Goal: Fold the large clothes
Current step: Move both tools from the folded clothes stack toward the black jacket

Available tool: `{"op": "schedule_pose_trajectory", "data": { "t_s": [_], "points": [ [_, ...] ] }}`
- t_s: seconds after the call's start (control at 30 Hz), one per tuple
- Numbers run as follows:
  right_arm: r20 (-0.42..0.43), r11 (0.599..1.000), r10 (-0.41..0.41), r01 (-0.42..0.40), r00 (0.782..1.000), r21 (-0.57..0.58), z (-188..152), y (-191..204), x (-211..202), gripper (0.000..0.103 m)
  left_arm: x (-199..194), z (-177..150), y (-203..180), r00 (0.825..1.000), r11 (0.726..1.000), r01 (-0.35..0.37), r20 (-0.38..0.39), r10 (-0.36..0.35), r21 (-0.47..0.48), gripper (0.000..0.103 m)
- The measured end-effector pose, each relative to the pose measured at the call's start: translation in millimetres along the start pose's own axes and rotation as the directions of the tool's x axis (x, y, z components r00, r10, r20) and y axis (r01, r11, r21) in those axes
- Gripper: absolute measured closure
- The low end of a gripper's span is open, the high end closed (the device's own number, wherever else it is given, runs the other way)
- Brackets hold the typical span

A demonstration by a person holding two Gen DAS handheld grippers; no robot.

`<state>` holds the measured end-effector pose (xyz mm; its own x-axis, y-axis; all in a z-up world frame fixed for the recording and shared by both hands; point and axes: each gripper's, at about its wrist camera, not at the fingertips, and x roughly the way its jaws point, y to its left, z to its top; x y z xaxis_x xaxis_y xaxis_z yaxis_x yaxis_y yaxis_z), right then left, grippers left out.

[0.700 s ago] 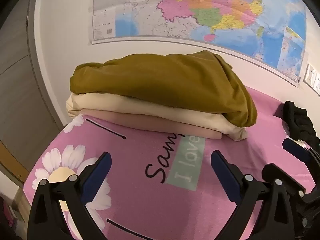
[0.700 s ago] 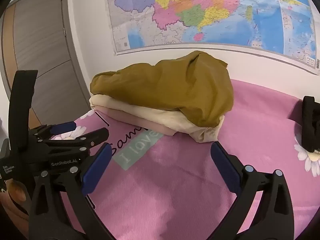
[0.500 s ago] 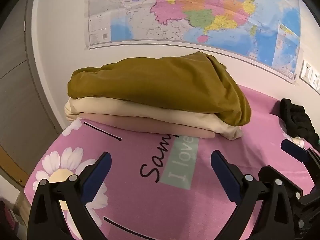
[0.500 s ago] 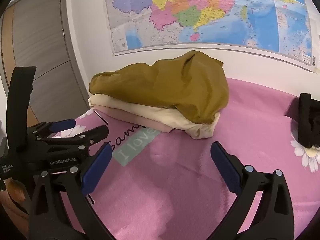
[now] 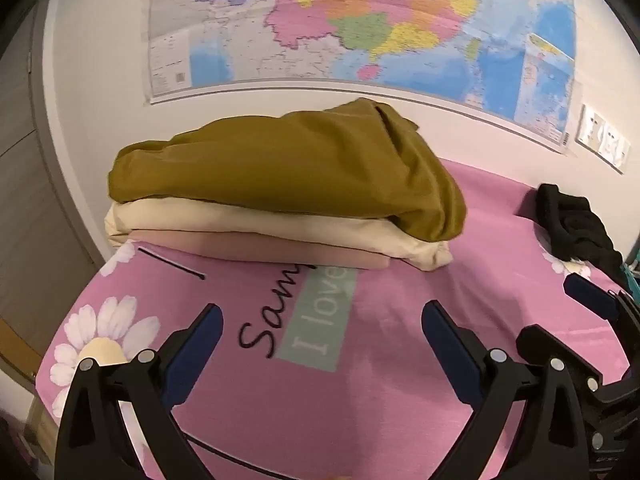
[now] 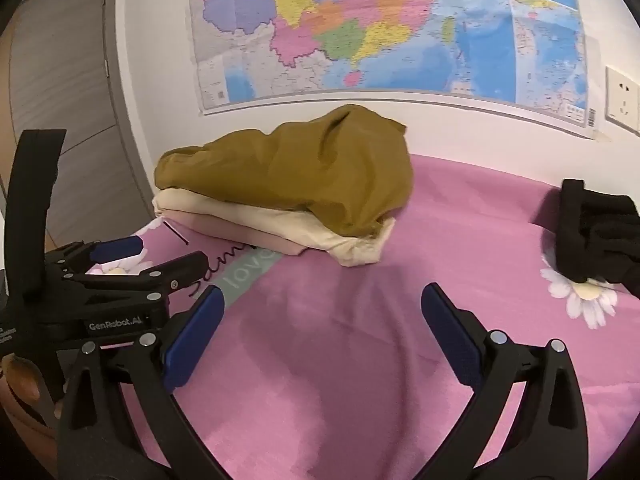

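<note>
Both claws, left (image 5: 318, 344) and right (image 6: 320, 326), spread wide and empty; reach low for the black garment (image 6: 596, 232), pinching one edge

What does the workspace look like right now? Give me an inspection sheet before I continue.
Surface: pink bedspread with daisy print and lettering.
Job's things: olive garment on top of a cream one and a pink one, stacked by the wall.
Clutter: black garment, bunched, apart from the stack.
Grippers: left gripper and right gripper open, both empty, over the bedspread.
Cables: nothing seen.
Surroundings: wall map, socket, grey door.
</note>
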<state>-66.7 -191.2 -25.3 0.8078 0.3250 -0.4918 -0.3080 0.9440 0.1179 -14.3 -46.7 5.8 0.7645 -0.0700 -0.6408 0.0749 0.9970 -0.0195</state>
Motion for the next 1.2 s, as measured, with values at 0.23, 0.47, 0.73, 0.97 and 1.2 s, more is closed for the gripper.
{"op": "schedule_pose_trajectory", "data": {
  "t_s": [0.23, 0.47, 0.73, 0.97, 1.2],
  "points": [
    [0.007, 0.999, -0.033, 0.033, 0.999, 0.030, -6, -11, -10, 0.006, 1, -3, -15, 1.000, 0.999, 0.031, -0.005, -0.031, 0.024, 0.007],
    [0.011, 0.995, -0.087, 0.087, 0.996, 0.053, -12, -26, -26, 0.006, 2, -4, -36, 0.996, 0.995, 0.087, -0.013, -0.087, 0.053, 0.007],
    [0.024, 0.961, -0.253, 0.248, 0.967, 0.119, -27, -70, -67, 0.006, 3, -5, -92, 0.976, 0.966, 0.217, -0.026, -0.215, 0.144, 0.007],
    [-0.001, 0.879, -0.421, 0.408, 0.907, 0.247, -46, -123, -108, 0.006, 4, -8, -155, 0.943, 0.912, 0.332, -0.068, -0.325, 0.242, 0.007],
    [-0.023, 0.817, -0.508, 0.491, 0.861, 0.304, -63, -154, -132, 0.006, 4, -7, -199, 0.920, 0.877, 0.390, -0.079, -0.384, 0.279, 0.007]
  ]
}}
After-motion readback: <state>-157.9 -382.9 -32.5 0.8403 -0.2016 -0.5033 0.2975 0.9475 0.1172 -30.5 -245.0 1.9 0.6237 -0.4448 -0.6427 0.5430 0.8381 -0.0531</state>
